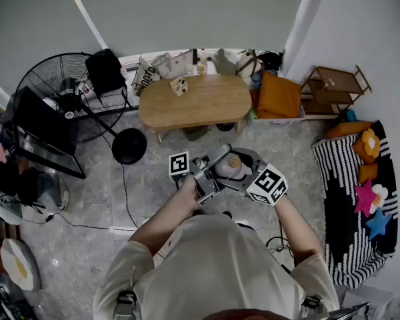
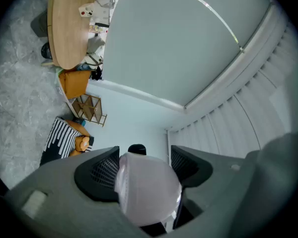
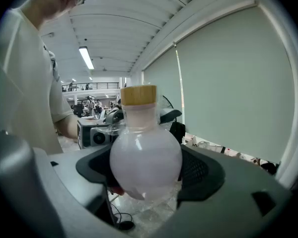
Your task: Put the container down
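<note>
The container is a round, pale pink flask with a wooden cork lid. It hangs in the air in front of the person, above the grey floor. My left gripper closes on it from the left. In the left gripper view the bulb fills the gap between both dark pads. My right gripper holds it from the right. In the right gripper view the flask stands upright, its belly touching both pads.
An oval wooden table stands ahead with a small cube on it. A big floor fan and a black round base are at the left. At the right are a striped mat, an orange cushion and a wooden rack.
</note>
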Motion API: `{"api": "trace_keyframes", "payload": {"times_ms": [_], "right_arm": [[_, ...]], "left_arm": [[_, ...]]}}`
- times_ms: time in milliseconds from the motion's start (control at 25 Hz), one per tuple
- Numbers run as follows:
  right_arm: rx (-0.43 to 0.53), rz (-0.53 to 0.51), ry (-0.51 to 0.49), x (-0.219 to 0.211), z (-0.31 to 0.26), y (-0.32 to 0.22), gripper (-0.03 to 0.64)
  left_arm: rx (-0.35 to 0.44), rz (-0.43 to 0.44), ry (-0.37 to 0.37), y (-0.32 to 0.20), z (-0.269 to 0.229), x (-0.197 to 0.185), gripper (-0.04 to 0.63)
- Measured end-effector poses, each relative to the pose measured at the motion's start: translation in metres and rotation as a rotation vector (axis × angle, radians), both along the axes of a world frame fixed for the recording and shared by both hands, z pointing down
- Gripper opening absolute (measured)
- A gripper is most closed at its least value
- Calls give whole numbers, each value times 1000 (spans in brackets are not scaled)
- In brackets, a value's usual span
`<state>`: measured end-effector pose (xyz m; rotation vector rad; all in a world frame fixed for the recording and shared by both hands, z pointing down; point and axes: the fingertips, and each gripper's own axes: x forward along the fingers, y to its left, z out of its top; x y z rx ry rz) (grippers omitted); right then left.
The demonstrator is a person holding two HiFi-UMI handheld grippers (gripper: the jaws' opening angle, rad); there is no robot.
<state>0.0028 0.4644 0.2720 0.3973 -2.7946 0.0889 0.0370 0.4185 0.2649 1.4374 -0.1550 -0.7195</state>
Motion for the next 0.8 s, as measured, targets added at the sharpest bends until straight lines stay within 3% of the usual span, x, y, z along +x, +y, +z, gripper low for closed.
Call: {"api": "trace_keyframes", "payload": {"times_ms": [800], "right_arm": [[7,21,-4,-23,1,0,391]], "left_arm": [[-11,-3,34,-2,1,-23,325]]}}
